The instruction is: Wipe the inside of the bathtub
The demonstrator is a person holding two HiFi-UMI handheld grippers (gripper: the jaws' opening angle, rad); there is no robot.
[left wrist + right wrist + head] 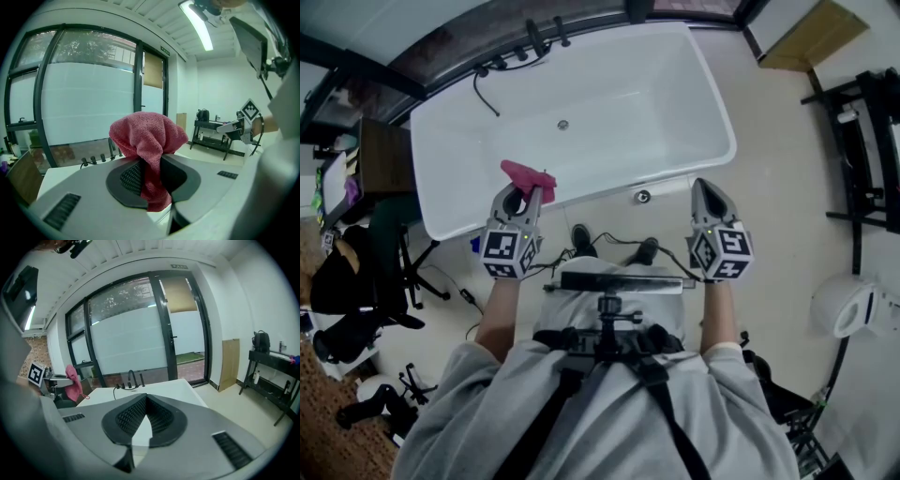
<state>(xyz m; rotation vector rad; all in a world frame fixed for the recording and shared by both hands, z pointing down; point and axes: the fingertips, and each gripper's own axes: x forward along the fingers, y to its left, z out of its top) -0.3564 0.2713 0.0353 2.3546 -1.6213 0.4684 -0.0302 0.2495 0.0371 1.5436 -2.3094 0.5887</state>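
The white bathtub point(609, 187) lies across the top of the head view, with a drain point(563, 125) in its floor and black taps point(521, 53) on the far rim. My left gripper point(525, 193) is held over the tub's near rim at its left end and is shut on a pink-red cloth point(528, 175). In the left gripper view the cloth point(149, 136) bunches above the jaws and hangs down between them. My right gripper point(705, 188) is level with it, just off the tub's right near corner. Its pads point(136, 416) meet at the tip with nothing between them.
A black shower hose point(484, 91) trails into the tub's left end. A round floor fitting point(643, 197) sits by the near rim, beyond the person's shoes point(581, 239). A black rack point(865, 150) stands at the right, a white fixture point(847, 306) below it, and an office chair point(398, 267) at the left.
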